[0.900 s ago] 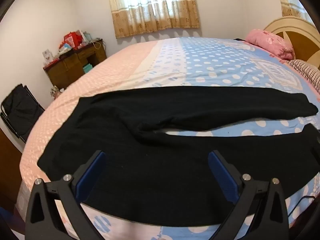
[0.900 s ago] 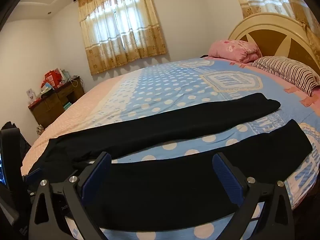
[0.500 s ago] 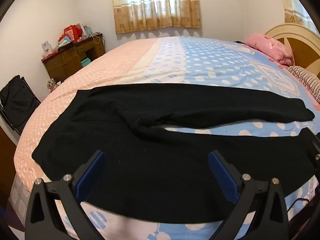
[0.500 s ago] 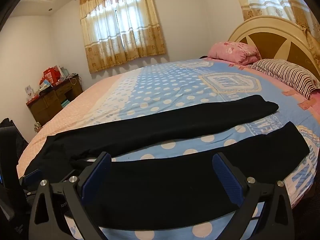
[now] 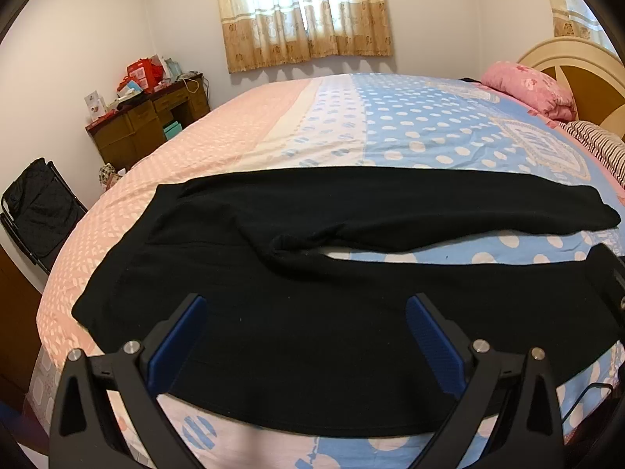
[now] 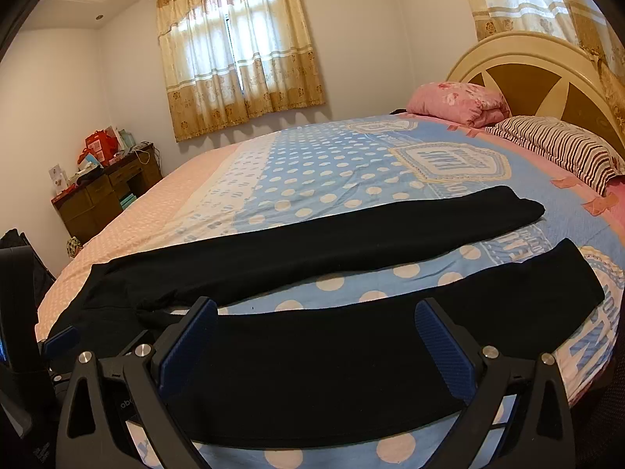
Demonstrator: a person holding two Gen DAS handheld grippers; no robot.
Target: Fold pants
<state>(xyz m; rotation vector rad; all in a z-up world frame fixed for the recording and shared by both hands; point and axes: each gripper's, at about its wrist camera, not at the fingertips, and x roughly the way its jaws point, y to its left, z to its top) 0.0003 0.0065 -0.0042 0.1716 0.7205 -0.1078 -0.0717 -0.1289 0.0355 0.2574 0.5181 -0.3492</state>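
Bedspread [image 6: 449, 164] crest lettering (upside down, unreadable)

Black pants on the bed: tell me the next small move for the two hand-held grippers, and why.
Probably lower both onto the near leg's front edge and pinch it. The black pants lie flat and unfolded on the bed, legs apart. The left hand-held gripper and right hand-held gripper hover over the near leg, wide open, holding nothing. Lifting that leg onto the far one would start the fold.

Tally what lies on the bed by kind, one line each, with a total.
Black pants: 1
Pink floral pillow: 1
Striped pillow: 1
Total: 3, all on the spotted bedspread. A small dark thing behind the pink pillow is too hidden to count.
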